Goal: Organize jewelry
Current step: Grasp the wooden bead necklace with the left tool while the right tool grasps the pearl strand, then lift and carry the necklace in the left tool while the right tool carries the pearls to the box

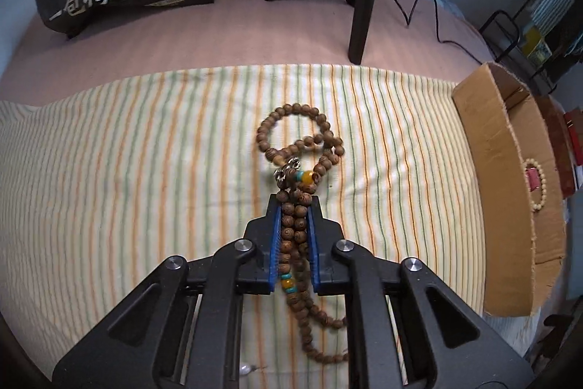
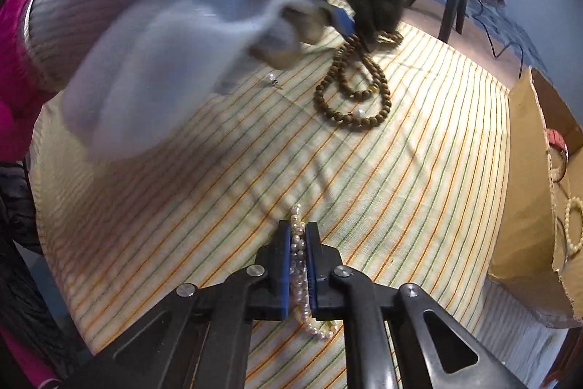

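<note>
Gripping the wooden bead necklace [image 1: 296, 166] near the middle of the striped cloth [image 1: 145, 170], the left gripper [image 1: 294, 203] had its fingers clenched on the strands; the right gripper [image 2: 299, 231] pinched a pearl strand [image 2: 298, 265] near the cloth's front edge, beside the cardboard box [image 1: 495, 148].

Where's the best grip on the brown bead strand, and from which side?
Grip the brown bead strand where its runs lie bunched side by side, just below the amber bead, coming from above with the jaws across the bundle. There several runs fit in one bite; the far loop is a single open ring that would likely slip. The left gripper already clamps that spot.
</note>
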Available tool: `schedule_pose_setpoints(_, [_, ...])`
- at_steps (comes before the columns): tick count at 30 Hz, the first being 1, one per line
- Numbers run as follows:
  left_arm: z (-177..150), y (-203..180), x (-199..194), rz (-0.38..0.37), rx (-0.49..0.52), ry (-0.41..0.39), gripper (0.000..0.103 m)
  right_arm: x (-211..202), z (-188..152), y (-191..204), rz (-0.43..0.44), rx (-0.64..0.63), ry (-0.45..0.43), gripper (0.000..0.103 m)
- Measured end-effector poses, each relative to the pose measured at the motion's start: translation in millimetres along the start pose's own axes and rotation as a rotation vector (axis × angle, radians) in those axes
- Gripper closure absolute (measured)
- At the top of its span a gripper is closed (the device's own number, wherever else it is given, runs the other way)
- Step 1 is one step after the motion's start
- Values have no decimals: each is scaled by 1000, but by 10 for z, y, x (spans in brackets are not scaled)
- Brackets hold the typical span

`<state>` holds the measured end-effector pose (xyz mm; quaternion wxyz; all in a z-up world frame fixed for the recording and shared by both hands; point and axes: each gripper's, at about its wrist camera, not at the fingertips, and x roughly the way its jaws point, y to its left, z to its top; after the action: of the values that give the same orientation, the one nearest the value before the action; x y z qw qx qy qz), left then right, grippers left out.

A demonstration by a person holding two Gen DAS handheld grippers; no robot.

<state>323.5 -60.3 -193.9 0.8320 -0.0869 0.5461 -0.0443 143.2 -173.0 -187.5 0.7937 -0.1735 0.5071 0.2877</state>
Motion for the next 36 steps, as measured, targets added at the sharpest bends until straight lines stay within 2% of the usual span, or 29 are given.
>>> schedule_pose_setpoints(11, [-145,155,-482,-50,2,-65,92,-170,40,-236,-5,82,-47,99])
schedule_pose_setpoints(15, [-101,196,-416,-69,-39,-45,92,-225,70,-332,-11,99,-70,100])
schedule_pose_setpoints(17, [-61,182,-303,-116,-62,-10,92,-244,44,-325,-15,100,-75,100])
schedule_pose_setpoints(19, [-26,130,-205,-126,-73,8,92,-248,31,-293,-19,97,-75,100])
schedule_pose_setpoints(23, [-4,4,-94,-72,-21,10,92,-231,56,-325,-21,99,-80,100])
schedule_pose_setpoints(29, [18,-39,161,-13,-2,86,92,-304,51,-336,-17,120,-103,100])
schedule_pose_setpoints(33, [34,-145,225,39,74,52,92,-287,57,-363,-18,128,-105,100])
schedule_pose_setpoints(36, [23,-110,215,15,46,24,92,-323,44,-366,-23,137,-111,100])
